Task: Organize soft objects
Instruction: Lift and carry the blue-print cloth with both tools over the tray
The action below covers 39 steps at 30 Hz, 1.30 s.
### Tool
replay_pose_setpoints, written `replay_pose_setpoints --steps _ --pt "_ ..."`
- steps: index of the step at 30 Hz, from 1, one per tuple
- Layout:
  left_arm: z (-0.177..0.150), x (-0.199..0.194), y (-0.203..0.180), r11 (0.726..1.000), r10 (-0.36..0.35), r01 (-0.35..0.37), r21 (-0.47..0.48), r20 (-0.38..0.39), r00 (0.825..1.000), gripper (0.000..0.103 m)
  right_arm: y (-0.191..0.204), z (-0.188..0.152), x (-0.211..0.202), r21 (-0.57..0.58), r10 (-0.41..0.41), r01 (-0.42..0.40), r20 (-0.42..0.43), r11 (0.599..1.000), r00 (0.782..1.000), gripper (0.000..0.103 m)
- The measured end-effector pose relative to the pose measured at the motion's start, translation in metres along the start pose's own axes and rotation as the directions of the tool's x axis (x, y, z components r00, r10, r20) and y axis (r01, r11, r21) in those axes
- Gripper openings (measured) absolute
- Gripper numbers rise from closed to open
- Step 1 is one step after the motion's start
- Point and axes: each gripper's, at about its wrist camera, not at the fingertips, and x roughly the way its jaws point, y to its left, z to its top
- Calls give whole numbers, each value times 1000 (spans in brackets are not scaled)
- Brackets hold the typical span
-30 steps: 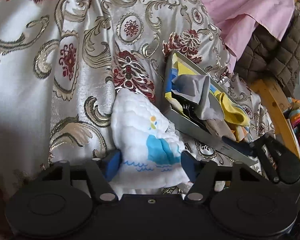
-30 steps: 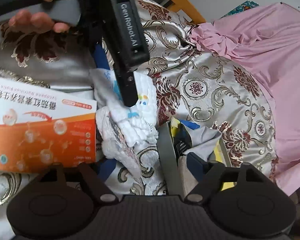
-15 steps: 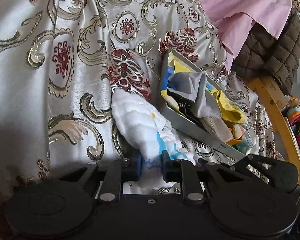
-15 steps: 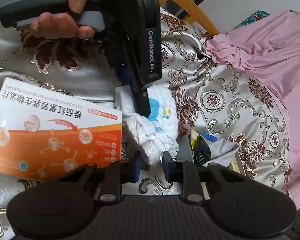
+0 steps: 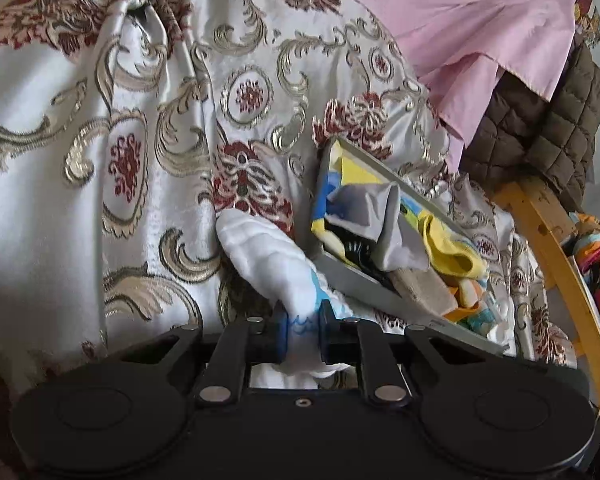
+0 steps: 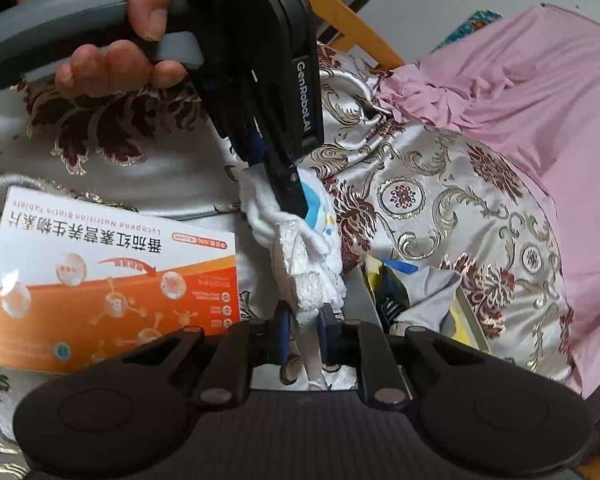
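White cloth (image 5: 268, 256) on the patterned bedspread (image 5: 100, 152), just left of the grey tray (image 5: 364, 280). Left gripper (image 5: 302, 326) and right gripper (image 6: 302, 330), jaws closing, each pinch 1 end. Long axis runs gripper to gripper; neither is nearer.

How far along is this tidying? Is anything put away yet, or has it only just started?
Partly done, it seems: the grey tray already holds a grey cloth and a yellow cloth. In hand: the white cloth, with the left tool and the right tool both closing on its ends. Left: getting it off the patterned bedspread and, probably, into that tray.
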Motion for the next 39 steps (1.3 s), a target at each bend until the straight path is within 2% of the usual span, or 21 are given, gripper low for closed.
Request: replay_pose_setpoints --steps 9,14,19,26,31,34,36,39 --pt "2 -14 -2 999 2 1 -39 85 996 14 1 -8 -13 67 -18 18 0 998 1000 14" --pt "2 -23 -7 1000 -6 9 -24 118 993 14 1 -16 -26 140 -56 54 10 989 998 14" --pt "2 -36 -20 999 -39 40 -5 161 986 14 -11 -25 -43 253 -87 79 22 964 996 14" --pt "14 -41 -55 994 -105 104 17 233 967 15 -33 -37 -72 378 -123 97 44 921 991 14" --pt "34 -16 -98 985 -163 144 91 259 952 15 -67 -48 -79 470 -144 106 44 876 989 14" --pt "45 4 -116 975 -221 200 100 300 928 15 -95 -53 -76 527 -163 118 39 841 986 14" --pt "48 23 -124 965 -262 254 66 316 912 15 -117 -58 -71 594 -177 122 35 795 984 14" --pt "49 52 -129 961 -269 273 31 320 909 15 -156 -71 -59 725 -180 103 29 681 983 14"
